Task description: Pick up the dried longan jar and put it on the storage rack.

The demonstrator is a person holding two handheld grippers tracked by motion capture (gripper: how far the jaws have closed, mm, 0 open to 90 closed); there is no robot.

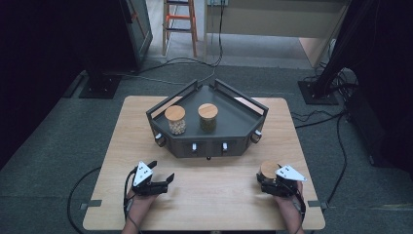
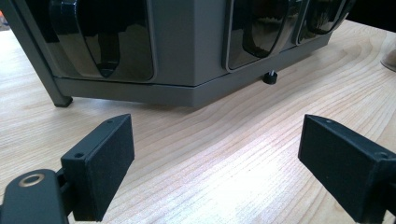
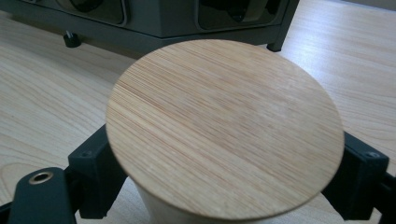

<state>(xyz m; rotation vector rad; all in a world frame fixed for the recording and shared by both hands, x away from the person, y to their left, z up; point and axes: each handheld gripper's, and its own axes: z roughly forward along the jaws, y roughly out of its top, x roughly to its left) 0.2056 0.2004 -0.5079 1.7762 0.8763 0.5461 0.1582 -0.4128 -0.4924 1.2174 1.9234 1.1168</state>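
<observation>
Table (image 1: 204,195): showing pale wood with fine, wavy grain lines. Rack (image 1: 234,124) at the table's middle: presenting dark grey metal throughout, with glossy black inserts along its front and small pale knobs. Left jar (image 1: 175,120) on the rack: carrying a light tan wooden lid over pale beige contents. Right jar (image 1: 208,117) on the rack: carrying the same tan lid over dark olive-green contents. Third jar (image 3: 224,126), right of the rack's front: displaying a bamboo lid with straight, narrow streaks of honey and brown. Left gripper (image 1: 157,181) and right gripper (image 1: 273,184), in front of the rack: showing matte black bodies with light grey triangular plates. Floor around the table: appearing dark grey, speckled.
</observation>
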